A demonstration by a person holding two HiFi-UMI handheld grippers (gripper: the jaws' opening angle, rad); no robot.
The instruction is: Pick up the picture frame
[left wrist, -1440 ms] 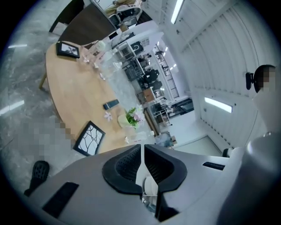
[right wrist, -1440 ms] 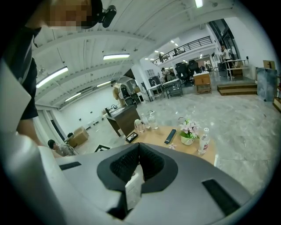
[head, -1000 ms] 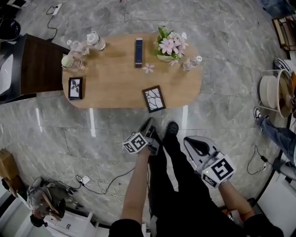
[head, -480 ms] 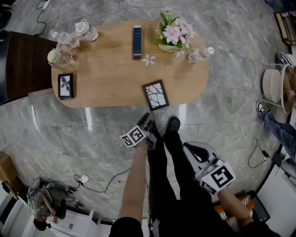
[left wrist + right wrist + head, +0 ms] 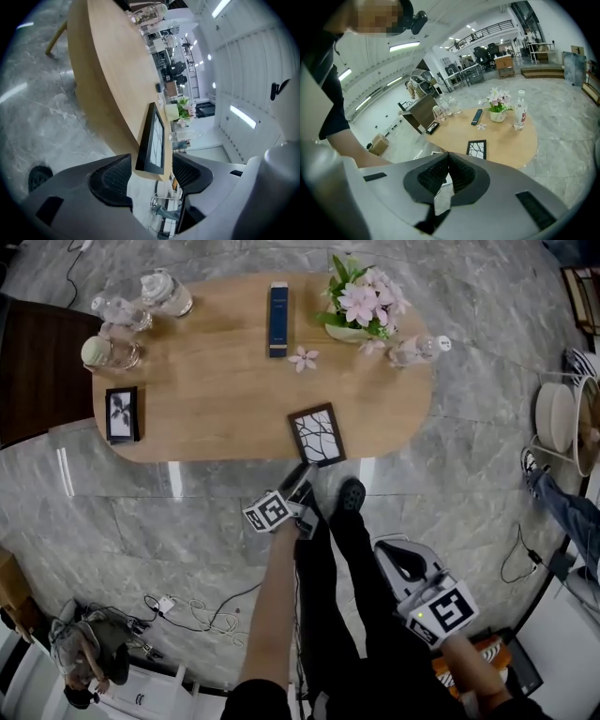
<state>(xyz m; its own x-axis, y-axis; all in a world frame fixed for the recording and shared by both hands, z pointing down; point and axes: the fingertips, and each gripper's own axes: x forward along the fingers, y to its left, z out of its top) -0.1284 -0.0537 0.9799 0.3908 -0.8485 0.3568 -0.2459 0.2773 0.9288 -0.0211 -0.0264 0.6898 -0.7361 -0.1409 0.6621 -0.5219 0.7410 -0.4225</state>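
The picture frame [image 5: 316,435], black with a white branch print, lies flat near the front edge of the oval wooden table [image 5: 216,418]. My left gripper [image 5: 301,476] hangs just before that edge and points at the frame. In the left gripper view its jaws [image 5: 150,171] have just been opening and stand wide. The frame [image 5: 154,136] shows in the gap just beyond them, and the pads do not touch it. My right gripper [image 5: 388,546] is lower right, away from the table. It is shut [image 5: 447,169] on nothing, with the frame [image 5: 477,149] ahead of it.
A second small frame [image 5: 122,414] lies at the table's left end. Glass jars [image 5: 141,306], a dark slim box [image 5: 278,319], a loose flower [image 5: 303,358], a flower pot [image 5: 361,307] and a bottle [image 5: 415,349] stand along the back. My legs and shoes [image 5: 349,495] are below.
The left gripper has come closer to the table's front edge and the frame. The right gripper has slid lower in the head view. The table has shifted slightly in that view.
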